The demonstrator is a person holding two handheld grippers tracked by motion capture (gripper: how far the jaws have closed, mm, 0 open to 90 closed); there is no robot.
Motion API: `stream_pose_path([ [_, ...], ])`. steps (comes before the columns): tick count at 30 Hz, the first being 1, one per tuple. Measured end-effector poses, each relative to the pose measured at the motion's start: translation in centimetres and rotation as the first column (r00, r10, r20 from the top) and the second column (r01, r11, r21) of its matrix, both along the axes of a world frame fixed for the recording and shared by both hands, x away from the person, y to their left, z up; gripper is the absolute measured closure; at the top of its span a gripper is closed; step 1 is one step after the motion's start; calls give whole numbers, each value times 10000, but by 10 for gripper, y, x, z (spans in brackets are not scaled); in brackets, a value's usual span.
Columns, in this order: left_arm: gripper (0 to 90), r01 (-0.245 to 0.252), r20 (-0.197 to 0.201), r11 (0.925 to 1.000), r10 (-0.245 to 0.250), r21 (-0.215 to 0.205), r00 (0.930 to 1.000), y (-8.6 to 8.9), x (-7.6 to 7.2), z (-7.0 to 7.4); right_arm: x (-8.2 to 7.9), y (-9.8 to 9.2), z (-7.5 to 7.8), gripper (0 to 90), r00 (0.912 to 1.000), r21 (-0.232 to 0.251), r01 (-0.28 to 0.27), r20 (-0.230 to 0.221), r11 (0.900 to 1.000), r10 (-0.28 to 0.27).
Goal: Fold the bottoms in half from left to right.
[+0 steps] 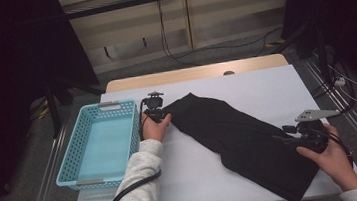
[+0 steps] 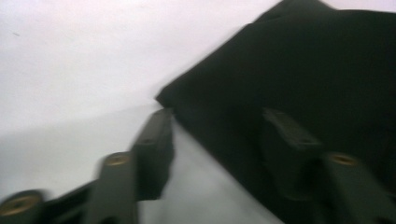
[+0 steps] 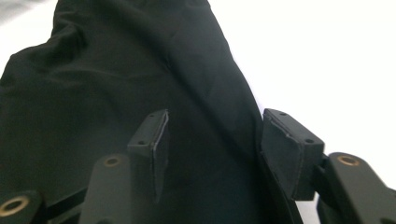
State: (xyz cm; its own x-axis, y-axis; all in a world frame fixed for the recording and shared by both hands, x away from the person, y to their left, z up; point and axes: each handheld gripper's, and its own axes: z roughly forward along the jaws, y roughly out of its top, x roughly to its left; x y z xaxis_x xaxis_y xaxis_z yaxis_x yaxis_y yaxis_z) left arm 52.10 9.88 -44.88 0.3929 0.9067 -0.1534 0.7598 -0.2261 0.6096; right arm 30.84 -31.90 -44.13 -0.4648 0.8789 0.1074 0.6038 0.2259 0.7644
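The black cloth (image 1: 240,136) looks soft, light and floppy, best pinched at corners or hems (it will sag between grips). It lies folded on the white table (image 1: 265,86), running from ten o'clock towards four o'clock. Left gripper (image 1: 157,114) and right gripper (image 1: 291,138) both stand parted, astride its edges, clamping nothing.

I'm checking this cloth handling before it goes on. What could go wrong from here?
1. The left gripper has its jaws apart astride a corner of the black garment; closing there might catch only the edge and let it slip.
2. The right gripper stands open over the cloth's edge, so a lift now would probably be one-sided.
3. The blue basket sits close beside the left hand, which could knock it.
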Motion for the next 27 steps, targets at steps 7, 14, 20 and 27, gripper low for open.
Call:
stream_pose_path([
  [7,823,-133,-602,9962,81,-858,9982,-1,-2,3,-2,9,2,429,9996,-60,-242,125,9997,243],
  [14,847,-268,-671,9901,176,-1379,9976,10,-1,24,-2,14,3,413,9991,46,-413,105,9991,413],
  [20,850,-477,-479,9893,415,-1378,9980,27,0,46,0,18,-2,362,9984,183,-539,-186,9984,542],
  [27,849,-850,-547,9878,785,-1304,9954,44,2,54,2,22,-5,295,9977,352,-617,-271,9975,626],
])
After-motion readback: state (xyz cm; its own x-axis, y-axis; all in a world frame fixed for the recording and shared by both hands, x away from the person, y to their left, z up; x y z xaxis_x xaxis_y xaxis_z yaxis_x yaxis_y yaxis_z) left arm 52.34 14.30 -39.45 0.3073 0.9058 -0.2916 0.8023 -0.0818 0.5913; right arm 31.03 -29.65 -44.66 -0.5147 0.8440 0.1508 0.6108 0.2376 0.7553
